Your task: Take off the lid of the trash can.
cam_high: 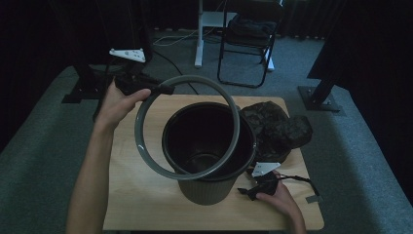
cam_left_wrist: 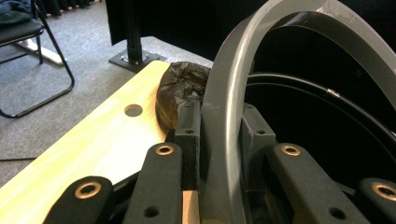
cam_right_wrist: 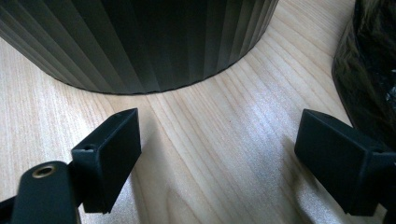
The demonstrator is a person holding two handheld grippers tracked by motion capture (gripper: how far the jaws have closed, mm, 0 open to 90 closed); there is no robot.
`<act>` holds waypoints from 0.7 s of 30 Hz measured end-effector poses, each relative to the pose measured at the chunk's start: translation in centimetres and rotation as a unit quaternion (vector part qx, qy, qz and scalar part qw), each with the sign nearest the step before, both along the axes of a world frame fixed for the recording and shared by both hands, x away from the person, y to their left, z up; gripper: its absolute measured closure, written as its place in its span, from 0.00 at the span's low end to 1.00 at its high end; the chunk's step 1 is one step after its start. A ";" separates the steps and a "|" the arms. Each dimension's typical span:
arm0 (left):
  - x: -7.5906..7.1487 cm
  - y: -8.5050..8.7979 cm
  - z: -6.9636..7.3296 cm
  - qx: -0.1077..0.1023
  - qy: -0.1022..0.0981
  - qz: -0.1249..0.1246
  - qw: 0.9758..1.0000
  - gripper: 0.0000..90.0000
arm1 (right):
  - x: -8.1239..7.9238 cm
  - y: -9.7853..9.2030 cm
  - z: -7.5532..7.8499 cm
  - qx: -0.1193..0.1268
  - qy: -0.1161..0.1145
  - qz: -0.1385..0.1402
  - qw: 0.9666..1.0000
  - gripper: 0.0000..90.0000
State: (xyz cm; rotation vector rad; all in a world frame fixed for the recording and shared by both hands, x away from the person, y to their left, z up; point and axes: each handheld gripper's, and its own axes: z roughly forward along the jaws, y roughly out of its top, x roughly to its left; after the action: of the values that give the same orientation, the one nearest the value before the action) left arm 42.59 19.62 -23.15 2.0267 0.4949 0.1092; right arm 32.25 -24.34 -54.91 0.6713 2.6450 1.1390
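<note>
Left hand-held gripper [cam_high: 163, 89] clamped on grey ring [cam_high: 146, 151], held tilted, reaching right from the jaws over ribbed bin [cam_high: 204, 191]. Far edge low at bin's rim. Right hand-held gripper [cam_high: 251, 192] open, empty, resting on worktop [cam_high: 141, 195] beside bin's base.

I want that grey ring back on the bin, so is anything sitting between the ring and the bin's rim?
Nothing visible blocks it. The grey ring, clamped in the left claw, hangs tilted over the bin's open mouth. The crumpled black bag lies beside the bin, off the rim.
</note>
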 end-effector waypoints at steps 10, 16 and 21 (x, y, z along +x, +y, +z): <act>-0.4 1.8 -0.4 0.000 0.005 0.003 1.000 0.82 | 0.0 0.0 0.0 0.000 0.000 0.000 1.000 0.16; -0.7 2.8 -0.7 0.003 0.009 0.002 1.000 0.82 | 0.0 0.0 0.0 0.000 0.000 0.000 1.000 0.16; -0.9 3.5 -0.9 0.006 0.011 0.000 1.000 0.82 | 0.0 0.0 0.0 0.000 -0.001 0.001 1.000 0.16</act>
State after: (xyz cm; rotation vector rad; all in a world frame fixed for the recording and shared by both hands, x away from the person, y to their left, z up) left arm 41.68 23.15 -24.05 2.0409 0.5089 0.0885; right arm 32.26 -24.34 -54.92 0.6687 2.6451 1.1387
